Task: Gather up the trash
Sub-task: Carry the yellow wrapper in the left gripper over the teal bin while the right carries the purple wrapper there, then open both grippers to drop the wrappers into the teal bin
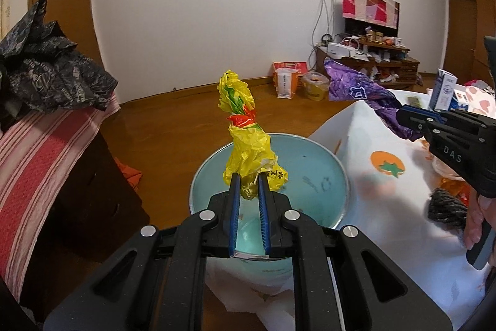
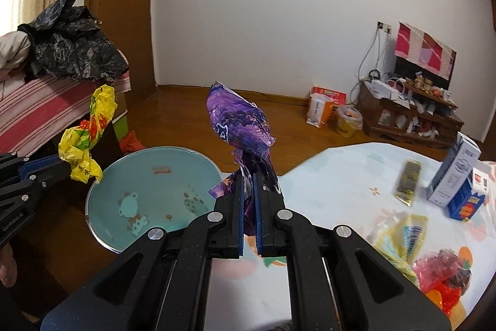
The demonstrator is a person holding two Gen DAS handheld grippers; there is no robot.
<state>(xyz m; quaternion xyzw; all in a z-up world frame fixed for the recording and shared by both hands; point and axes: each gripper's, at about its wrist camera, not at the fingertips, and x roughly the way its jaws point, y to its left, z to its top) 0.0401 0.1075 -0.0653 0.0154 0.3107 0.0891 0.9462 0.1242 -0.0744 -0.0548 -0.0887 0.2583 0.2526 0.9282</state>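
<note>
The left hand-held gripper [image 1: 247, 183] pinches a crumpled yellow plastic bag [image 1: 246, 141], which stands up from between its blue pads above the light blue basin [image 1: 328, 172]. The right hand-held gripper [image 2: 248, 180] is pressed together on a crumpled purple wrapper [image 2: 240, 126], held up between the basin and the worktop [image 2: 334, 182]. The worktop has a white cloth with printed fruit. On it stand a blue and white carton [image 2: 455, 176], a small gold packet [image 2: 409, 183] and more wrappers [image 2: 406, 234] near the right edge.
</note>
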